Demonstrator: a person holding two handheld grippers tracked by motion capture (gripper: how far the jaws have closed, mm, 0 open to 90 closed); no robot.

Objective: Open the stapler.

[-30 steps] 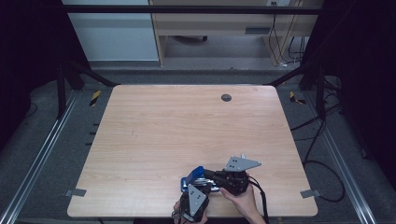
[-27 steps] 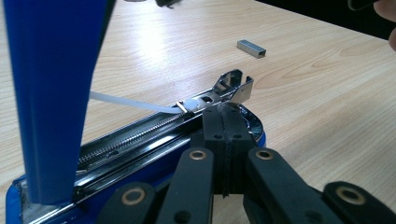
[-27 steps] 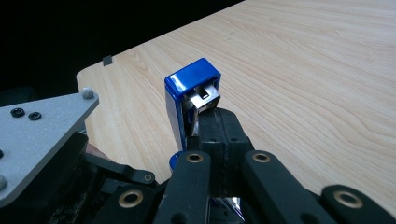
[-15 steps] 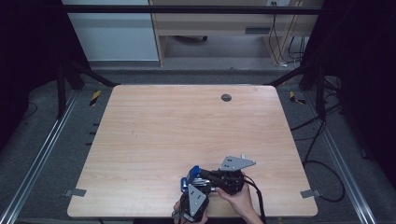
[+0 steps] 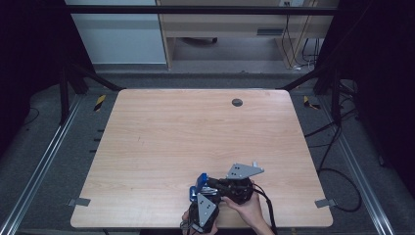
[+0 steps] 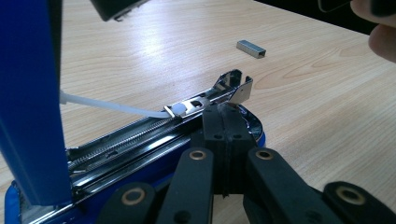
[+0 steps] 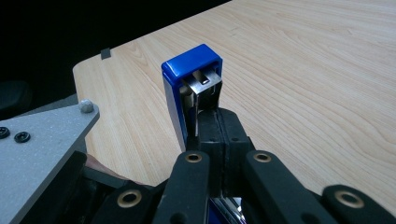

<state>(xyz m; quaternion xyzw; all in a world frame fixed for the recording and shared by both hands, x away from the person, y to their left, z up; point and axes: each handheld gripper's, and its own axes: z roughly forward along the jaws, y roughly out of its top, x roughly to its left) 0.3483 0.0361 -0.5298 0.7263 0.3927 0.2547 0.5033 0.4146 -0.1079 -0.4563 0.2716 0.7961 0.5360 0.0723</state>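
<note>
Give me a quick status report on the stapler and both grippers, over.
Both jaws shut: left gripper at the open stapler magazine, right gripper by its raised blue lid. Staple strip lies loose on the table. Nothing obstructing.

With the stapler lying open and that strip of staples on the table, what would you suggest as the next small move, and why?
Probably open the right gripper and reach for the staple strip. The stapler is open, its blue lid raised and its metal channel exposed, seemingly empty. The strip lies loose on the table beyond the stapler's front end. Both grippers are shut, the left gripper at the stapler's base.
</note>
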